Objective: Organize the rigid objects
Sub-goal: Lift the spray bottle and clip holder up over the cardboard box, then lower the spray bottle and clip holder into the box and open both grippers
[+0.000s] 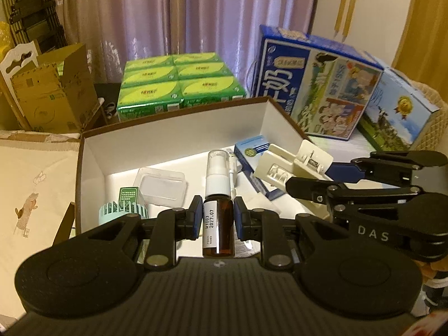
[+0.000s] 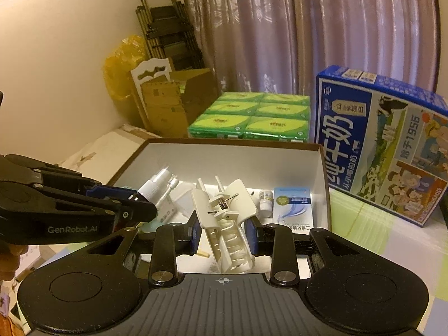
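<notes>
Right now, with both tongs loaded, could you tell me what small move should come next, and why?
Probably ease the left tongs forward over the open box and lower the amber spray bottle: it is clamped upright just short of the box, where similar items already lie.

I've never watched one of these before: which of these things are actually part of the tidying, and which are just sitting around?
Part of the job:
- brown spray bottle, in the left claw
- white clip, in the right claw
- open box, holding small items

Just lying about:
- green tissue packs
- blue milk carton
- cardboard box
- curtain
</notes>
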{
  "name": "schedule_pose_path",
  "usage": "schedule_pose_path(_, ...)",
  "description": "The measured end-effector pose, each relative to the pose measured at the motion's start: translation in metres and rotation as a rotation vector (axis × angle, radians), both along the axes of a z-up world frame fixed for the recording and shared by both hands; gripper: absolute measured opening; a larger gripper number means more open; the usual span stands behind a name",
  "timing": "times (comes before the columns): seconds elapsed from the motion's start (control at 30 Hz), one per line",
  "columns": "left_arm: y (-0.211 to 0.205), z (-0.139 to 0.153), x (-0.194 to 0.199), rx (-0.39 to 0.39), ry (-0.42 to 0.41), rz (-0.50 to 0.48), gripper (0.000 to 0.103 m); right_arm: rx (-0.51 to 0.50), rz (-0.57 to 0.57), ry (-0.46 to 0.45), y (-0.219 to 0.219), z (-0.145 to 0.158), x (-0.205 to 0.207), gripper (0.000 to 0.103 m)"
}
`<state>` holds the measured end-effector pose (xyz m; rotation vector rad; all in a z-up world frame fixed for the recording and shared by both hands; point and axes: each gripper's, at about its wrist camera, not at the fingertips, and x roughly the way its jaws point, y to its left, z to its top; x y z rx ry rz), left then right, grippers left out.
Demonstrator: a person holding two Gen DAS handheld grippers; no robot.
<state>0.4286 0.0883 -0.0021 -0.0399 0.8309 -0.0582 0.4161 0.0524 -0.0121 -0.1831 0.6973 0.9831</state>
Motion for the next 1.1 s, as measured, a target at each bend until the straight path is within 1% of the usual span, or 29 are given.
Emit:
schedule_pose_path(0.47, 0.010, -0.052, 0.048, 0.001, 0.134, 0.023, 0.019, -0.061, -0.013, 0.058, 0.021, -0.035, 0.033, 0.029)
schedule_pose_path(0.77, 0.016, -0.071, 0.065, 0.009, 0.181, 0.023, 0.019, -0.079, -0.016, 0.085, 0.028, -0.048, 0.043, 0.029)
schedule_pose_path(0.87, 0.016, -0.075, 0.070, 0.000, 0.187, 0.002, 0.020, -0.081, -0.018, 0.089, 0.029, -0.050, 0.046, 0.029)
schedule_pose_path(0.9, 0.016, -0.075, 0.070, -0.002, 0.183, 0.007, 0.021, -0.082, -0.020, 0.091, 0.029, -0.050, 0.047, 0.029)
schedule_pose_path(0.93, 0.016, -0.075, 0.071, -0.002, 0.180, 0.007, 0.028, -0.082, -0.021, 0.093, 0.028, -0.050, 0.047, 0.029)
schedule_pose_path(1.0, 0.017, -0.075, 0.072, -0.001, 0.179, 0.009, 0.037, -0.083, -0.022, 0.095, 0.027, -0.051, 0.047, 0.029)
schedule_pose_path(1.1, 0.019, -0.075, 0.073, -0.005, 0.183, 0.012, 0.037, -0.087, -0.023, 0.102, 0.027, -0.053, 0.048, 0.030)
